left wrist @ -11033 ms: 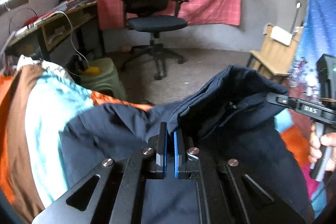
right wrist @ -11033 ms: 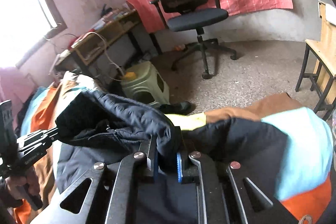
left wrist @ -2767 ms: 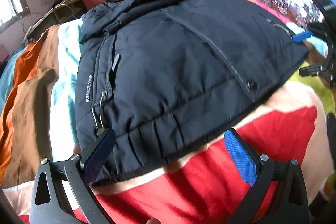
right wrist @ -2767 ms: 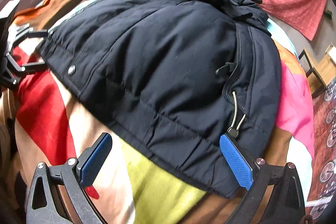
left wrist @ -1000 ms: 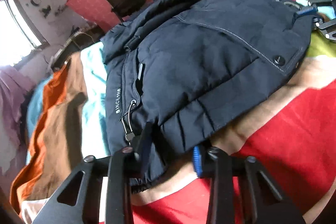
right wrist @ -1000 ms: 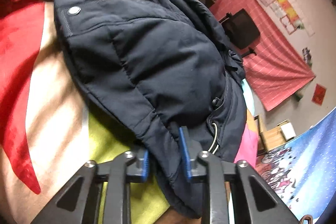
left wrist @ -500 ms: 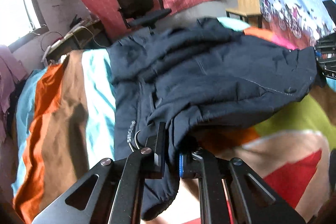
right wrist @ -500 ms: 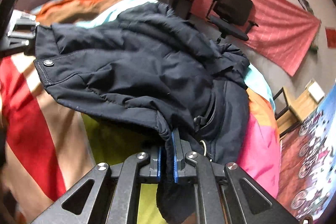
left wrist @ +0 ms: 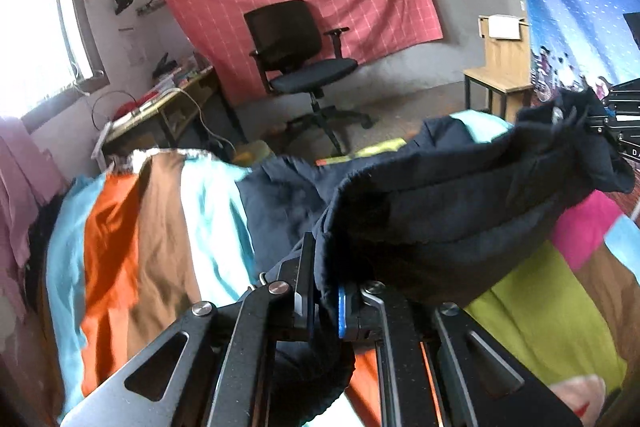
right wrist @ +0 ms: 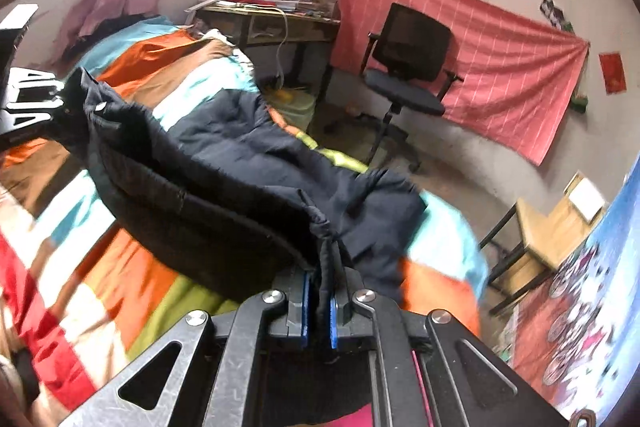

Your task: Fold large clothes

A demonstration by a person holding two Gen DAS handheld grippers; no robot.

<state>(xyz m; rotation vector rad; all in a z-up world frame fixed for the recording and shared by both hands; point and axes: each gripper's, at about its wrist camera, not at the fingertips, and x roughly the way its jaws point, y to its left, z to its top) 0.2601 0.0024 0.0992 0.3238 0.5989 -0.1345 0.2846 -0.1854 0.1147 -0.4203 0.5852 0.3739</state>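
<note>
A dark navy padded jacket (left wrist: 460,211) lies on a bed with a striped multicolour cover (left wrist: 132,227). My left gripper (left wrist: 322,291) is shut on one bottom corner of the jacket and holds it raised off the bed. My right gripper (right wrist: 320,301) is shut on the other bottom corner of the jacket (right wrist: 240,179) and holds it up too. The hem hangs stretched between the two grippers. The far part of the jacket rests on the cover near the bed's far edge. The right gripper shows at the right edge of the left wrist view (left wrist: 624,119).
A black office chair (left wrist: 296,51) stands on the floor beyond the bed, before a red checked cloth on the wall. A cluttered desk (left wrist: 168,107) is at the left, a wooden chair (left wrist: 500,67) at the right. A green stool (right wrist: 292,103) stands by the bed.
Both grippers have closed on the jacket's bottom corners and lifted the hem off the bed, carrying it up and toward the far end.
</note>
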